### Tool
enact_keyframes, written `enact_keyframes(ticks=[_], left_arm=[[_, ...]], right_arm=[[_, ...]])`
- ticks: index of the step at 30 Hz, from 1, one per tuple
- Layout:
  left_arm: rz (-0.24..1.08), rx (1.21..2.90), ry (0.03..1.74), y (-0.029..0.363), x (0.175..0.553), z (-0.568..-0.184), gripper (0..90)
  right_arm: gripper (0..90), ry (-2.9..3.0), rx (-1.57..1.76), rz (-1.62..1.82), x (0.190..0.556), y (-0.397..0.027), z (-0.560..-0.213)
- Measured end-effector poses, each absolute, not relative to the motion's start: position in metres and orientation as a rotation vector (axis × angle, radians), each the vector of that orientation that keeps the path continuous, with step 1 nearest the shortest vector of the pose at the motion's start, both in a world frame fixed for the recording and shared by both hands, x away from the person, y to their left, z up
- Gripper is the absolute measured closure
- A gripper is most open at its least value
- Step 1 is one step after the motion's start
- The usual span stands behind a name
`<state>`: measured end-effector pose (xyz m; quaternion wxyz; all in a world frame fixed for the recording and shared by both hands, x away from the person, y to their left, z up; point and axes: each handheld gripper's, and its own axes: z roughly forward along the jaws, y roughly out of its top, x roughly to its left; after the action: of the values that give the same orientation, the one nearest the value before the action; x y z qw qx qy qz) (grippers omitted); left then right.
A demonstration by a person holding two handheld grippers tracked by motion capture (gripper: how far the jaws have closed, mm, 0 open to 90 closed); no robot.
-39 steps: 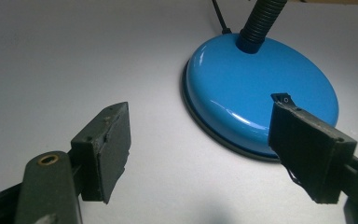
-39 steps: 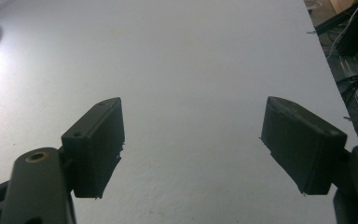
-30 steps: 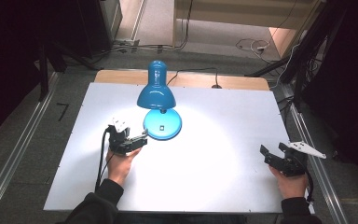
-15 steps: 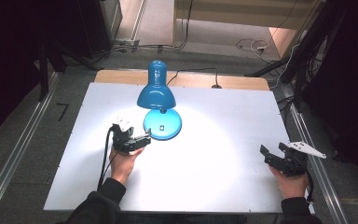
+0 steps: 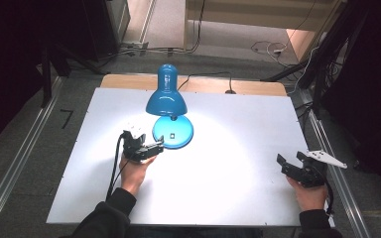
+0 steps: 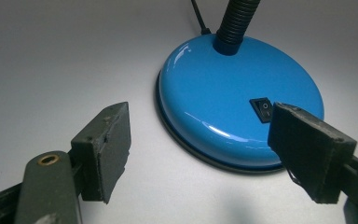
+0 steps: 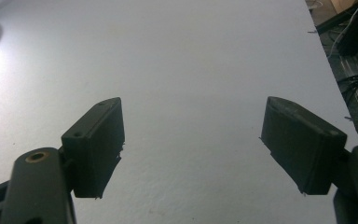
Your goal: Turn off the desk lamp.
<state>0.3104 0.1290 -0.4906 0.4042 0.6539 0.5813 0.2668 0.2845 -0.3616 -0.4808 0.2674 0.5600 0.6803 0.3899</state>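
White table: is carrying everything listed, with a pool of light falling around the lamp.

Blue desk lamp: is standing lit toward the far middle of the table, its shade leaning over its round base. The left gripper view is showing the base close up, with a black rocker switch on top, the ribbed black neck rising from the far edge and a cord trailing behind; the high view is rendering that switch only as a small dark mark.

Left gripper: is sitting just beside the lamp base, on its near left, closer than a second ago. Its jaws are standing wide apart with nothing between them, one reaching up to the base rim.

Right gripper: is resting well apart from the lamp, by the table's right edge, unchanged in place. Its own view is showing spread, unloaded jaws over bare tabletop, a sliver of the lamp base at the upper left.
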Motion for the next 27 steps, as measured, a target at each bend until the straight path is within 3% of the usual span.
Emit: enact_keyframes(ticks=[27], left_arm=[[0.672, 1.654, 1.458, 0.1201, 0.3188, -0.4917, 24.1]], right_arm=[[19.9, 1.838, 1.515, 1.053, 0.2846, -0.3617, -0.4809]])
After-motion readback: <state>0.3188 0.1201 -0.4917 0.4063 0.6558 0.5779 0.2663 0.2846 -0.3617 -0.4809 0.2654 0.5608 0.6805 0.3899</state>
